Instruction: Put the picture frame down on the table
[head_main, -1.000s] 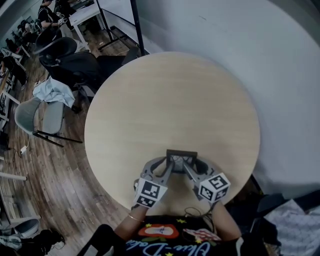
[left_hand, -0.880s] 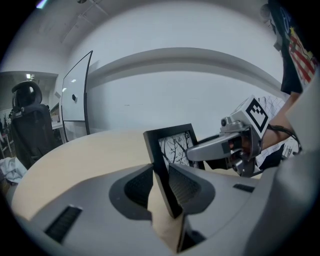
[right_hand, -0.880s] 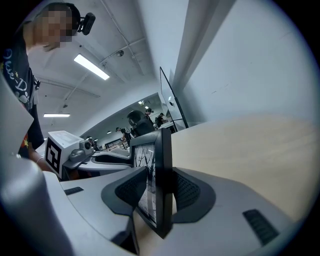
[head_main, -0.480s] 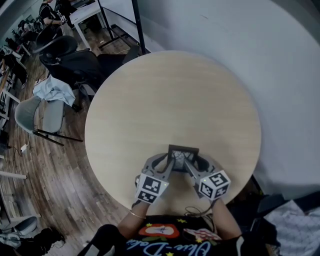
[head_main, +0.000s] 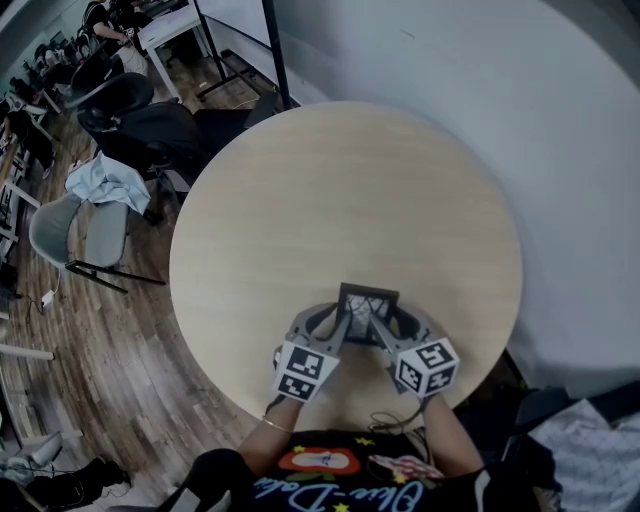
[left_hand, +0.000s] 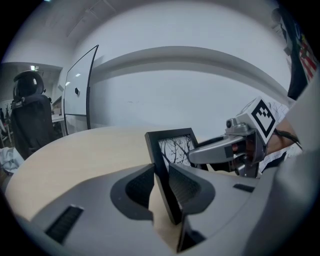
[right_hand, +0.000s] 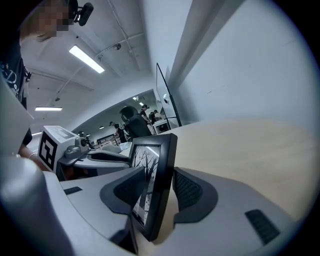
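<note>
A small black picture frame (head_main: 368, 306) holding a bare-tree print stands nearly upright over the near part of the round wooden table (head_main: 340, 200). My left gripper (head_main: 343, 322) is shut on the frame's left edge and my right gripper (head_main: 380, 326) on its right edge. In the left gripper view the frame (left_hand: 172, 150) rises between the jaws of the left gripper (left_hand: 161, 175), with the right gripper (left_hand: 220, 150) behind it. The right gripper view shows the frame (right_hand: 159, 170) clamped by the right gripper (right_hand: 160, 184). Whether its bottom edge touches the table is hidden.
Black office chairs (head_main: 140, 120) and a grey chair (head_main: 85, 230) stand on the wooden floor left of the table. A black pole (head_main: 275, 55) rises at the table's far left. A pale wall (head_main: 500, 90) curves behind and to the right.
Both grippers have carried the frame a little farther onto the table, and more of its picture side now shows from above.
</note>
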